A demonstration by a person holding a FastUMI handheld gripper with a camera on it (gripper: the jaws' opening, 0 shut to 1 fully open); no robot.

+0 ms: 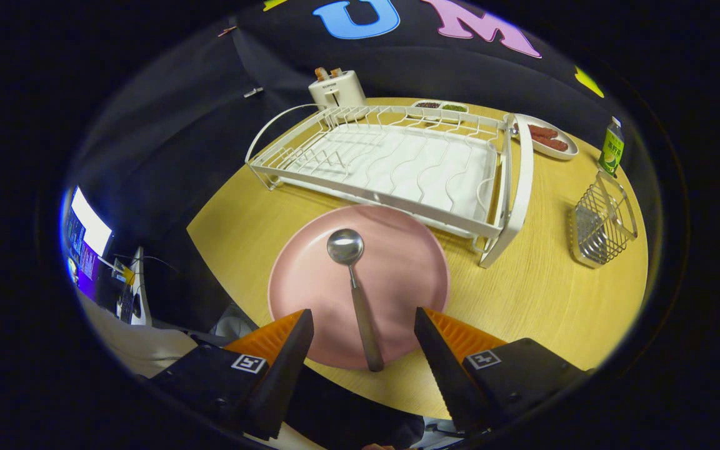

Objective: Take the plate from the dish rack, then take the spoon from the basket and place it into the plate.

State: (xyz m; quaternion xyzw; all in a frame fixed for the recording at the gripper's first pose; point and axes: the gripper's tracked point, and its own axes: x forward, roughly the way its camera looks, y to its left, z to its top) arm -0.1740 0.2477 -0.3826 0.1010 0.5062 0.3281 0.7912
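The spoon (355,294) lies in the pink plate (310,275), its bowl pointing to 12 o'clock and its handle end reaching over the plate's near rim at 6 o'clock. My fingers (363,331) are open, one on each side of the handle, and they touch neither the spoon nor the plate. The plate sits flat on the bench (541,300), just in front of the white dish rack (397,162), which holds no dishes. The wire basket (604,225) stands at 3 o'clock from the plate, well apart from it.

I judge the task almost finished: the spoon is already where it must be. The step in hand is the retreat. To do it well I would pull the fingers straight back toward 6 o'clock and a little up, keeping them wide, because the handle sticks out between them and a side movement could knock it and turn the spoon out of the plate.
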